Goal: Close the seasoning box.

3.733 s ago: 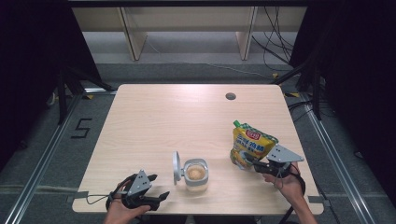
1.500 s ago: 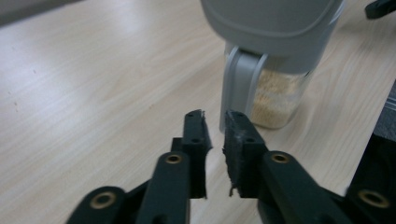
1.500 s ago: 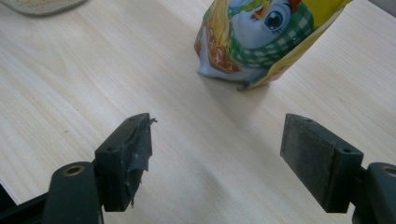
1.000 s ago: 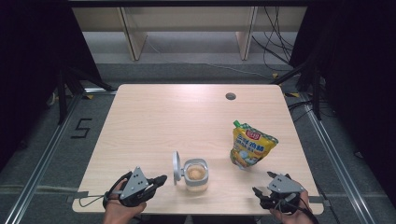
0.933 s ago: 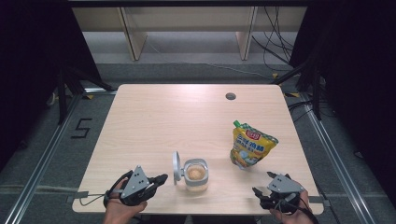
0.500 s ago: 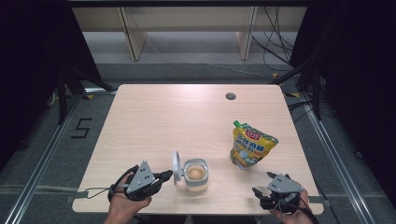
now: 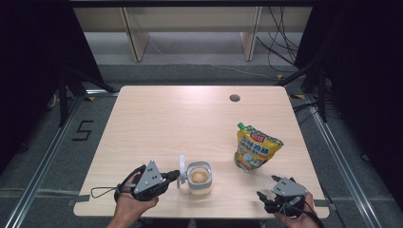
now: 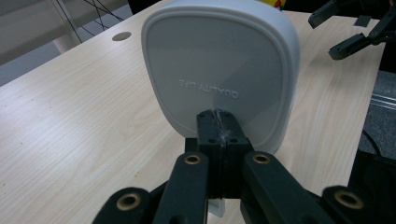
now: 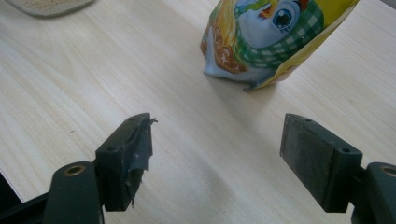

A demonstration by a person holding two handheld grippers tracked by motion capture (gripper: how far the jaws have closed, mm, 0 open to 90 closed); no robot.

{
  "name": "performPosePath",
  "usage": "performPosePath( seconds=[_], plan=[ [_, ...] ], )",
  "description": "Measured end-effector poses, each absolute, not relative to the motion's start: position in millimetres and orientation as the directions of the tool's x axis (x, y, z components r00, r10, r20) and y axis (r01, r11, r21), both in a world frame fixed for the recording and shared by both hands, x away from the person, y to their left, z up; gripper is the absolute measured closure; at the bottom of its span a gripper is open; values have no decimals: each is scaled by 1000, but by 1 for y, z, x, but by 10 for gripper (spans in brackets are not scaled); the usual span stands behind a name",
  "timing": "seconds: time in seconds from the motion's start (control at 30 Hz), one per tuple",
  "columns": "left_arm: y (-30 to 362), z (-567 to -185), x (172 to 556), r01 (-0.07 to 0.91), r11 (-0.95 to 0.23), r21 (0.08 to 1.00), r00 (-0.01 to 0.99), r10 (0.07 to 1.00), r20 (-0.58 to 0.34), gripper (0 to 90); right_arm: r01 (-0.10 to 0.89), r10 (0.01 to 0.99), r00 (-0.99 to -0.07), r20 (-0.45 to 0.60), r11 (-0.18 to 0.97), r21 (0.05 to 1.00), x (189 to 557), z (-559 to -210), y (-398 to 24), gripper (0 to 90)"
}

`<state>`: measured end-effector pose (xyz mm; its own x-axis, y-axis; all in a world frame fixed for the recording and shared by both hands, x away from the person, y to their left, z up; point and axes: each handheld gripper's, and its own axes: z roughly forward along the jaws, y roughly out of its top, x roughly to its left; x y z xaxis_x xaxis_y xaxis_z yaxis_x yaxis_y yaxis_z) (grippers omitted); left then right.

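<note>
We are seeing the left claw (image 7: pixel 175 176) sitting at the near left of the counter (image 7: pixel 180 118), jaws pressed together right against the back of the upright white lid (image 7: pixel 181 165) of a small clear container (image 7: pixel 199 178); in the left gripper view the left claw's tips (image 8: pixel 218 128) are meeting at the lid's (image 8: pixel 219 70) lower edge, but we cannot tell if they are pinching a tab or just clenched on nothing. The container is standing near the front middle of the counter, holding something pale beige. The right claw (image 7: pixel 267 198) is resting at the near right edge, released, jaws wide apart in the right gripper view (image 9: pixel 215 154) over bare wood. A yellow snack pouch (image 7: pixel 255 147) is standing upright just beyond it, well apart from the container; its cartoon print is facing the right claw (image 9: pixel 275 32).
</note>
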<state>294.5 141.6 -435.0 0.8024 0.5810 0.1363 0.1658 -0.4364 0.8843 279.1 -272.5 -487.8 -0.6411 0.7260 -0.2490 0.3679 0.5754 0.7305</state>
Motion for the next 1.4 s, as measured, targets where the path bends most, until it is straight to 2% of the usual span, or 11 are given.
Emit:
performPosePath(
  seconds=[0.23,0.57,0.87,1.23,1.4],
  plan=[
    [132,-436,296,169,-434,885,810,573,126,890,369,727,-642,-242,570,734,279,-488,-272,263],
    [139,-435,295,179,-409,895,801,589,109,845,373,729,-642,-237,567,734,280,-489,-272,263],
    [165,-433,293,217,-338,916,794,607,36,742,383,734,-638,-233,565,731,280,-490,-272,263],
    [178,-442,291,247,-297,922,798,602,-20,535,375,727,-644,-238,572,730,279,-490,-272,268],
    [184,-450,289,277,-282,919,783,621,-46,476,375,727,-644,-237,570,731,279,-490,-272,268]
  ],
)
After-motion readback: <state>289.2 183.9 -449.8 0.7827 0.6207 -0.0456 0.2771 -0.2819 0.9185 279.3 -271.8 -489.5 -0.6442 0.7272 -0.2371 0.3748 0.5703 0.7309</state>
